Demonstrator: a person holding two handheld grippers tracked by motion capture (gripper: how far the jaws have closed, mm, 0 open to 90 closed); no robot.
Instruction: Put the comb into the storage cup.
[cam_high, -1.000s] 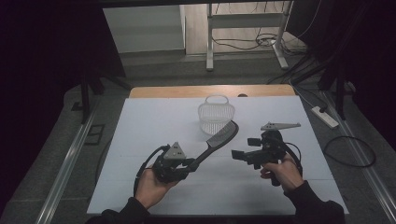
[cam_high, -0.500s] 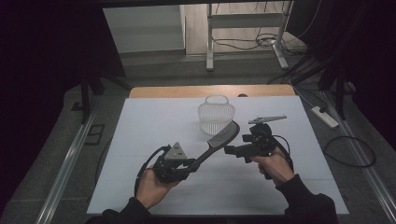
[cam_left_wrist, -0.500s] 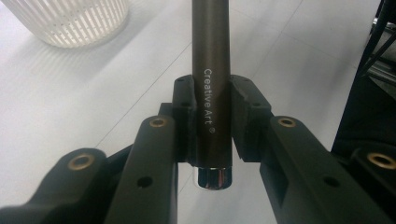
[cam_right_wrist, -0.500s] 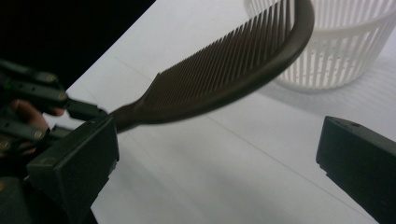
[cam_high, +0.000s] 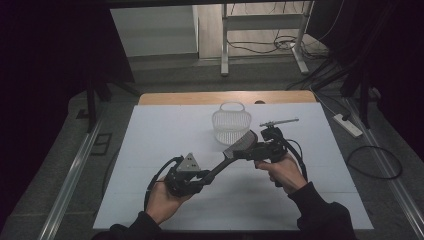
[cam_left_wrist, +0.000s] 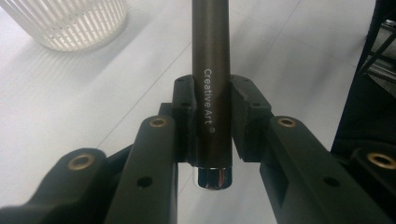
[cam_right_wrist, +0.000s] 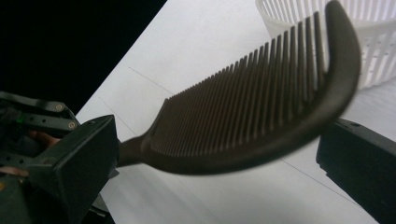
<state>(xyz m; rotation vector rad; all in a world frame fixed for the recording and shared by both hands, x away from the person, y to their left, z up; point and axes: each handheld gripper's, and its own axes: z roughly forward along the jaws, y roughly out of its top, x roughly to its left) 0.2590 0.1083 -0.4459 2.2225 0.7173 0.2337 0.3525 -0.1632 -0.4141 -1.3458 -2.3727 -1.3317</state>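
Item: comb (cam_right_wrist: 261, 107), dark brown-black plastic, one piece. Broad curved head with a thick arched spine and a row of fine, close teeth; long round handle (cam_left_wrist: 211, 70) printed "Creative Art" in white, ending in a bright metal cap (cam_left_wrist: 213, 178). Location: handle clamped between the pads of the left gripper (cam_left_wrist: 211, 100), cap end nearest that claw's body, head reaching out ahead of it. The head lies between the spread jaws of the right gripper (cam_right_wrist: 219, 158), neither pad pressing it. White slatted basket (cam_high: 231, 125) stands on the white table (cam_high: 150, 130) just beyond the comb's tip
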